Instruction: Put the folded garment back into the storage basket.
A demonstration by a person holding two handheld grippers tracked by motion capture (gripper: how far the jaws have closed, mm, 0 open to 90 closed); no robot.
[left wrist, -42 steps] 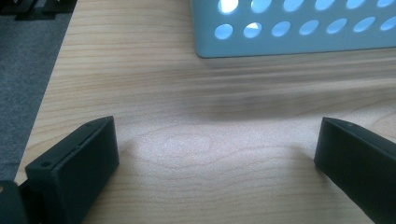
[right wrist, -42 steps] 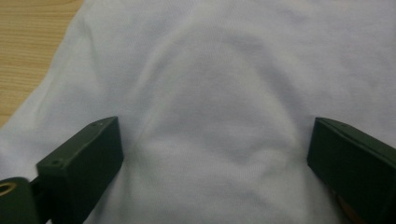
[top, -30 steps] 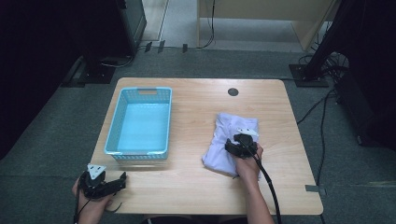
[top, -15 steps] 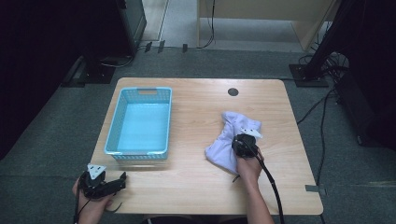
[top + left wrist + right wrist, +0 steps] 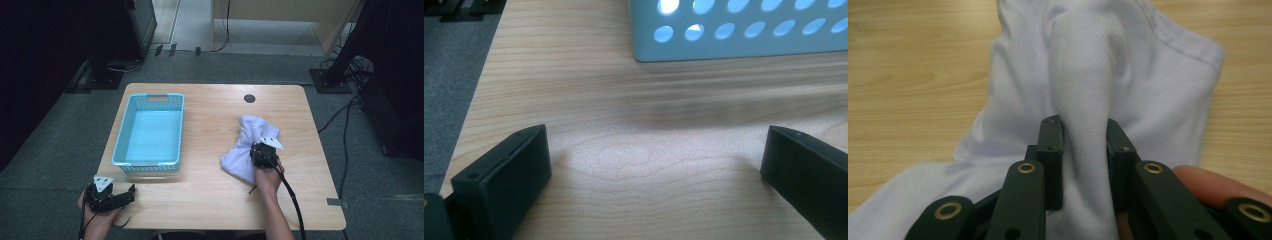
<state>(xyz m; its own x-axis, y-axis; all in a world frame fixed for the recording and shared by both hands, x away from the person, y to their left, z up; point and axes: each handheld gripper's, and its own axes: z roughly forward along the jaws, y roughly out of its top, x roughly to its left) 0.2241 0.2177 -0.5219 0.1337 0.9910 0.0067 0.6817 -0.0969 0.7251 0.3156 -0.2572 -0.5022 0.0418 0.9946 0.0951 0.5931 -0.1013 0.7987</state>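
Note:
A pale lilac-white cloth (image 5: 245, 142) lies bunched on the right half of the wooden table (image 5: 210, 200). My right gripper (image 5: 261, 152) sits on its middle, and its jaws have just closed, pinching a raised fold of the cloth (image 5: 1083, 90) between the pads. My left gripper (image 5: 122, 196) rests at the table's near left corner, jaws wide apart (image 5: 654, 165) over bare wood with nothing between them, pointing toward the basket.
A light blue plastic basket (image 5: 150, 162) with a perforated wall (image 5: 734, 30) stands on the left half of the table, nothing inside it. A dark round grommet (image 5: 249, 98) is near the far edge. Cables trail on the floor at right.
The right gripper's jaws closed on the cloth, and the cloth, flat and folded before, has been gathered into a narrower bunch. The left gripper has stayed put.

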